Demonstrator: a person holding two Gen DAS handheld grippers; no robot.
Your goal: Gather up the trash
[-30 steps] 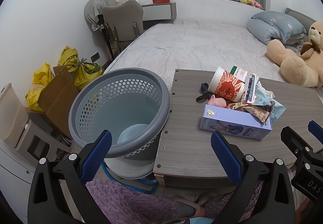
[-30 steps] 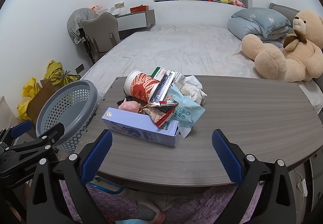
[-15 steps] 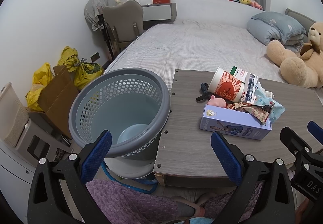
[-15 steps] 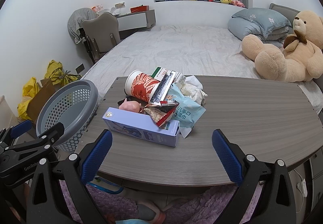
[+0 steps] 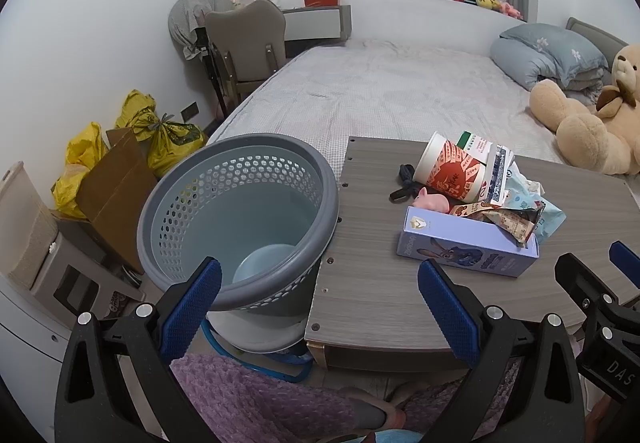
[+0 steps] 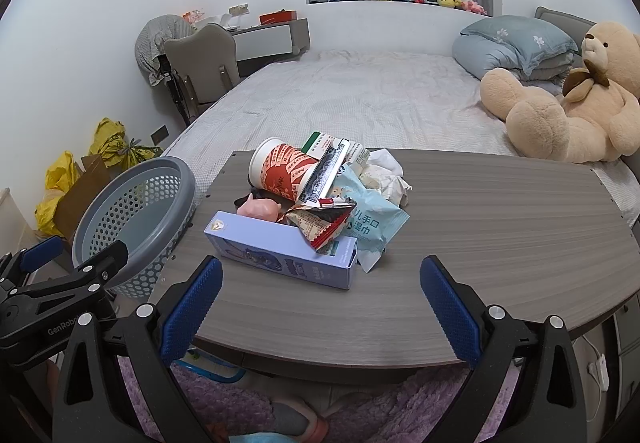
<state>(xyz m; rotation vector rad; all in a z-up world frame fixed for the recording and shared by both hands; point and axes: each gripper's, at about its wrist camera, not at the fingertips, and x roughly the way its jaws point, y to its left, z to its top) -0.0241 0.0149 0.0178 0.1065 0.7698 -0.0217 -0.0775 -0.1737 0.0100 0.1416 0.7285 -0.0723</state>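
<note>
Trash pile [image 6: 320, 199] sits on the grey wood counter [image 6: 500, 235], toward its left end: purple carton [image 6: 280, 251] lying flat nearest the camera, red-printed paper cup [image 6: 280, 171] on its side behind it, pink toy pig [image 6: 258, 208] between them, wrappers, blue wipes pack [image 6: 368, 223] and crumpled tissue [image 6: 384, 175] to the right. Grey perforated basket [image 5: 240, 219] stands just beside the counter's left edge. Left gripper [image 5: 320, 307] fingers spread wide, holding nothing, over basket rim and counter corner. Right gripper [image 6: 320, 307] fingers likewise spread, empty, short of the carton.
</note>
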